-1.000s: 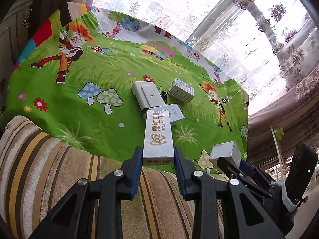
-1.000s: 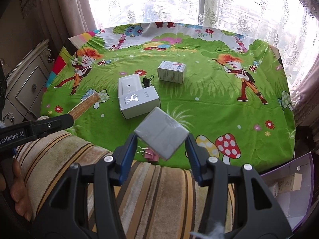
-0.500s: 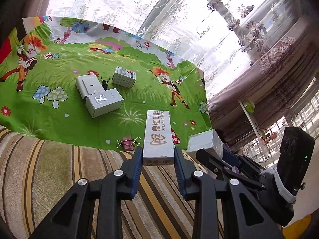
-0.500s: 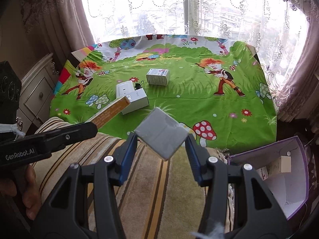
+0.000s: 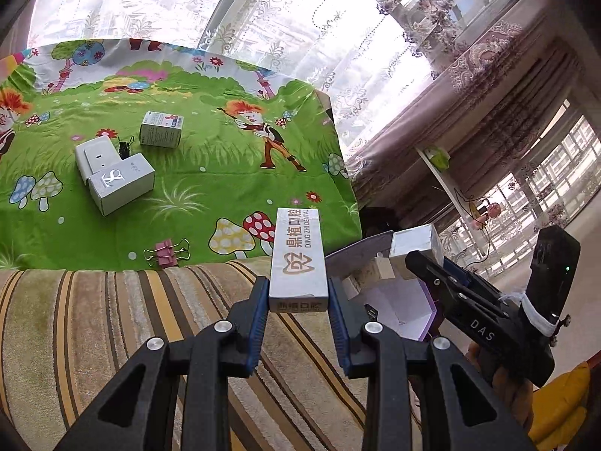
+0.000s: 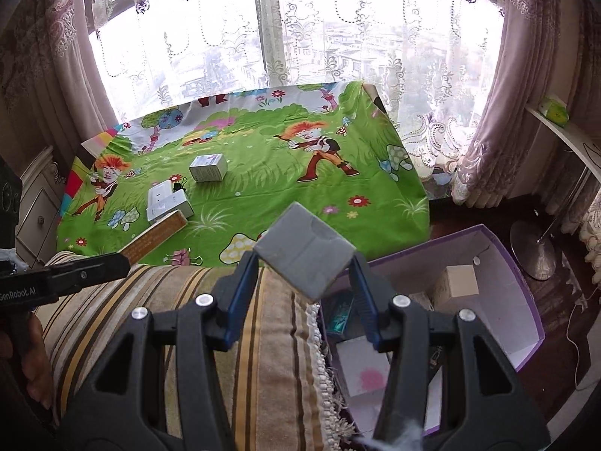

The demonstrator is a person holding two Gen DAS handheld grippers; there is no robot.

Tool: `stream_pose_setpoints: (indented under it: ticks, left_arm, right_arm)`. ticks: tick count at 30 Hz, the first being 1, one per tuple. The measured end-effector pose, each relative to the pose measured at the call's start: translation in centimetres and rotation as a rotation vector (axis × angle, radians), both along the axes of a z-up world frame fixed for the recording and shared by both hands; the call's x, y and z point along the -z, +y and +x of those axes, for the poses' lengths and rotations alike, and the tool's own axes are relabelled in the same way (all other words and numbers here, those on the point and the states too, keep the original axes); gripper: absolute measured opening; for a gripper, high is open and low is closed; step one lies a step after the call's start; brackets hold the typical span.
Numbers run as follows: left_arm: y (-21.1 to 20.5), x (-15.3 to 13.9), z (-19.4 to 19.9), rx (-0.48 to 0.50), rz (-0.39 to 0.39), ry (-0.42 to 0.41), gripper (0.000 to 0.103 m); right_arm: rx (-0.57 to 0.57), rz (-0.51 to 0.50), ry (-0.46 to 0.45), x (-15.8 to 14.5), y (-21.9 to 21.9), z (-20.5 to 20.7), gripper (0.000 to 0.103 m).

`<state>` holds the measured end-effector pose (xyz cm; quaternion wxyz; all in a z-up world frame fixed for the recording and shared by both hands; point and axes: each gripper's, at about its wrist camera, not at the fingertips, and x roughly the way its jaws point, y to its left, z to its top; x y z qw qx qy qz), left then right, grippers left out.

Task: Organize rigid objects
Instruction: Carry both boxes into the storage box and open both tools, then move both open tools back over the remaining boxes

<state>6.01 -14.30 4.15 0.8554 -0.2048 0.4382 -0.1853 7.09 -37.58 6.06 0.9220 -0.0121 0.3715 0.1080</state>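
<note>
My left gripper [image 5: 299,302] is shut on a long white dental box [image 5: 298,259] and holds it above the striped cushion edge. My right gripper [image 6: 305,276] is shut on a grey square box [image 6: 305,253], held tilted over the left rim of the purple storage box [image 6: 499,248]. The purple box also shows in the left wrist view [image 5: 398,300], with small boxes inside. The dental box shows in the right wrist view [image 6: 156,235] at the left.
On the green cartoon cloth [image 5: 210,165] lie a white box with a logo [image 5: 122,184], a flat white box [image 5: 94,152], a small printed carton [image 5: 161,127], a black clip and a pink binder clip [image 5: 167,253]. A striped cushion [image 6: 180,315] lies in front.
Both grippers have swung to the right with their boxes. The purple storage box has come into fuller view under the right gripper, and the cloth objects have shifted left and farther away.
</note>
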Motion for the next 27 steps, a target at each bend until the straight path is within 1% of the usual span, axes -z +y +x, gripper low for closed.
stream_pose_setpoints:
  ticks: [8, 11, 13, 14, 15, 16, 17, 19, 22, 23, 25, 27]
  left_arm:
    - [-6.9, 0.0, 0.3, 0.177, 0.065, 0.000, 0.032]
    - [-8.8, -0.1, 0.1, 0.229, 0.071, -0.013, 0.032]
    - [-9.9, -0.3, 0.0, 0.272, 0.074, -0.024, 0.036]
    - [-10.3, -0.3, -0.1, 0.293, 0.076, -0.024, 0.039]
    - [-10.5, -0.3, -0.3, 0.307, 0.074, -0.024, 0.048]
    - [-10.6, -0.4, -0.6, 0.318, 0.074, -0.029, 0.055]
    - [-10.8, -0.6, -0.8, 0.327, 0.078, -0.038, 0.057]
    - [-10.7, -1.3, -1.3, 0.309, 0.107, -0.067, 0.062]
    - [-10.4, -2.3, -2.0, 0.227, 0.189, -0.134, 0.071]
    - [-10.4, -2.6, -2.3, 0.217, 0.215, -0.166, 0.071]
    - [-10.3, -3.2, -2.9, 0.232, 0.239, -0.223, 0.071]
    - [-10.0, -3.7, -3.3, 0.229, 0.270, -0.258, 0.071]
  right_arm:
    - [0.123, -0.005, -0.026, -1.0, -5.0, -0.2, 0.054]
    - [0.158, 0.006, -0.029, -1.2, -6.3, -0.2, 0.054]
    - [0.180, 0.019, -0.032, -1.3, -7.0, -0.2, 0.058]
    - [0.188, 0.024, -0.035, -1.4, -7.2, -0.3, 0.067]
    - [0.193, 0.027, -0.042, -1.5, -7.3, -0.3, 0.075]
    - [0.197, 0.027, -0.053, -1.7, -7.4, -0.5, 0.078]
    - [0.199, 0.028, -0.062, -1.8, -7.4, -0.6, 0.081]
    - [0.196, 0.039, -0.074, -2.0, -7.5, -0.8, 0.081]
    - [0.179, 0.060, -0.094, -2.5, -7.4, -1.2, 0.082]
    - [0.174, 0.062, -0.105, -2.8, -7.3, -1.4, 0.082]
    - [0.167, 0.060, -0.129, -3.4, -6.9, -1.7, 0.084]
    - [0.162, 0.053, -0.151, -3.9, -6.5, -2.0, 0.088]
